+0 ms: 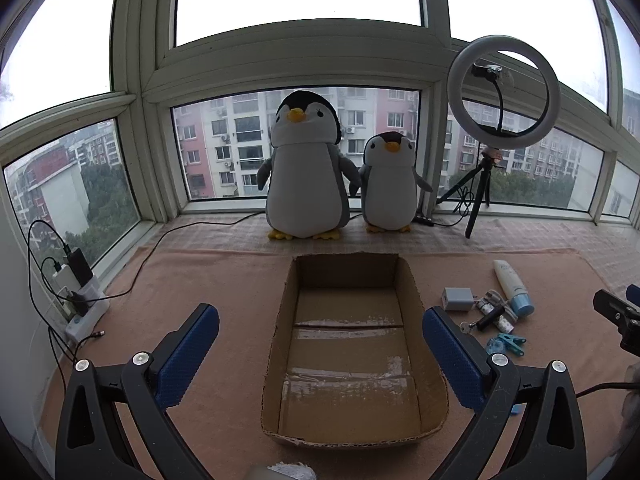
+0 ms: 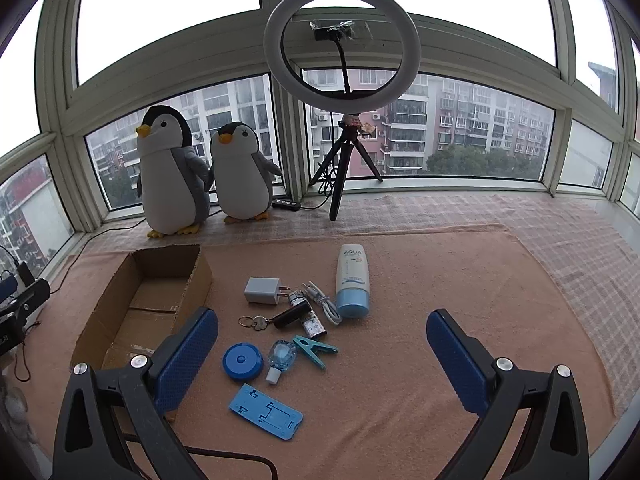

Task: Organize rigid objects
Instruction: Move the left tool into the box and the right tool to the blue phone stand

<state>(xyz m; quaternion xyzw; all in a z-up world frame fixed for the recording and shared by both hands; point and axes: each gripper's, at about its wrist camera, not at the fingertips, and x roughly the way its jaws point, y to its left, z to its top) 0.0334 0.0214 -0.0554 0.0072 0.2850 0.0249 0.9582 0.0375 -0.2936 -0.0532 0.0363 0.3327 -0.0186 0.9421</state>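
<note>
Still at the start: cardboard box (image 1: pixel 352 360) empty, left claw (image 1: pixel 320 356) and right claw (image 2: pixel 322 358) wide and unloaded, next needing a grasp on the blue tape measure (image 2: pixel 243 361) at 9 o'clock.

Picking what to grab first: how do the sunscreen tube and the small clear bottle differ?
The sunscreen tube is clearly larger than the small clear bottle. The tube is opaque white with a wide blue cap; the bottle is see-through and bluish with a small white cap. The tube lies farther from the right tongs, at the pile's back edge; the bottle lies nearer, touching the teal clip. Both lie on their sides, caps toward the camera.
</note>
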